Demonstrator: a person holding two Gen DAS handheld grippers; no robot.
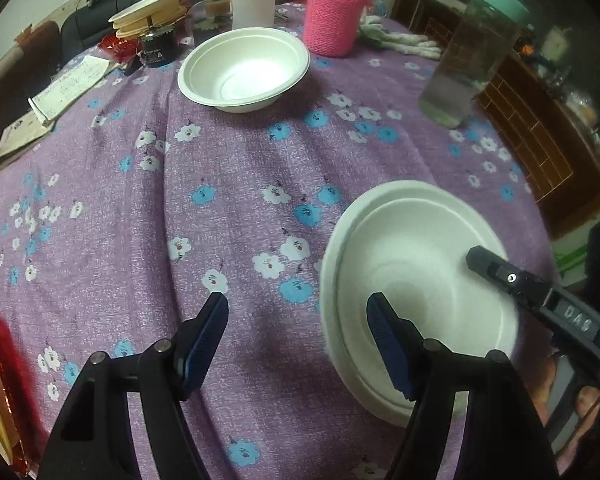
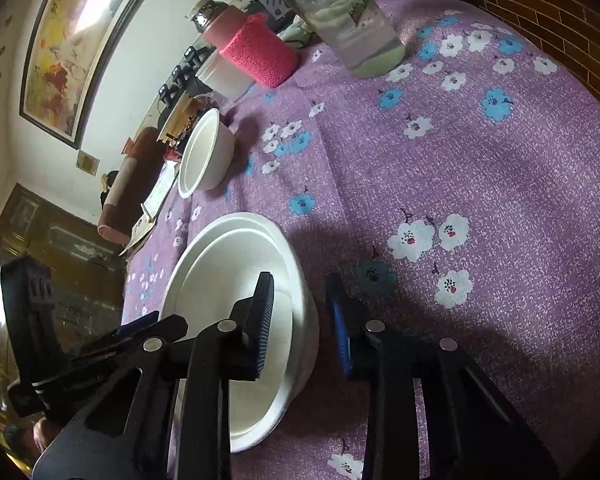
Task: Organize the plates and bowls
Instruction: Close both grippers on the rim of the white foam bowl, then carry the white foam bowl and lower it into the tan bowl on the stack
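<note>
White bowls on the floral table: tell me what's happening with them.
A person is working two handheld claws. The right claw straddles the wall of the near white bowl, one finger inside, one outside, not visibly clamped yet; that bowl sits nested in another white dish. The left claw hangs open and empty over the purple tablecloth beside it. A second white bowl waits alone farther back.

Prob. home – painting (image 2: 76, 40), tablecloth (image 1: 240, 168)
</note>
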